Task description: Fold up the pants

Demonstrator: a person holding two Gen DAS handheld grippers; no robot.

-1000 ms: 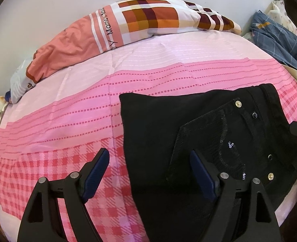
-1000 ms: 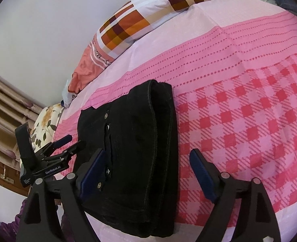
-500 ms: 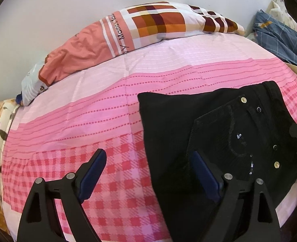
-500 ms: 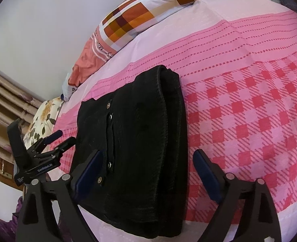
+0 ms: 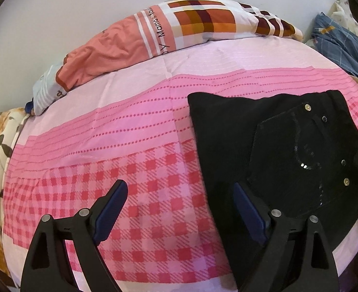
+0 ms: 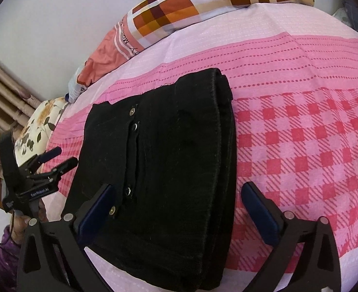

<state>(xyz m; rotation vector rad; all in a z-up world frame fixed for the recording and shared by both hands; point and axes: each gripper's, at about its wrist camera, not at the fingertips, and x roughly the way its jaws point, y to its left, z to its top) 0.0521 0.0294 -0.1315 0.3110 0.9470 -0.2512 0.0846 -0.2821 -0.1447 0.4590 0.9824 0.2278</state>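
Both grippers have backed away from the black pants (image 6: 159, 170) over the last second; in the left wrist view the folded bundle has slid from between the fingers toward the right of the frame, leaving mostly checked sheet under them.

The pants lie as a compact, stacked rectangle on the pink bedsheet (image 5: 130, 146), pocket and rivets facing up, layered fold edges showing on the side toward the checked area. Judged from this, the fold is complete or nearly so, and the garment is resting free so that it keeps its shape without being gripped.

The left gripper (image 5: 179, 209) hangs above the sheet just beside the bundle's edge, fingers spread wide, holding nothing. The right gripper (image 6: 179, 204) hovers over the near end of the bundle, also spread wide and empty; its left finger (image 6: 98, 206) overlaps the riveted pocket edge in view, though contact cannot be confirmed. Both tools point toward the patchwork pillow (image 5: 179, 31) at the wall.

Any remaining step would probably be a light flattening or squaring of the stack.
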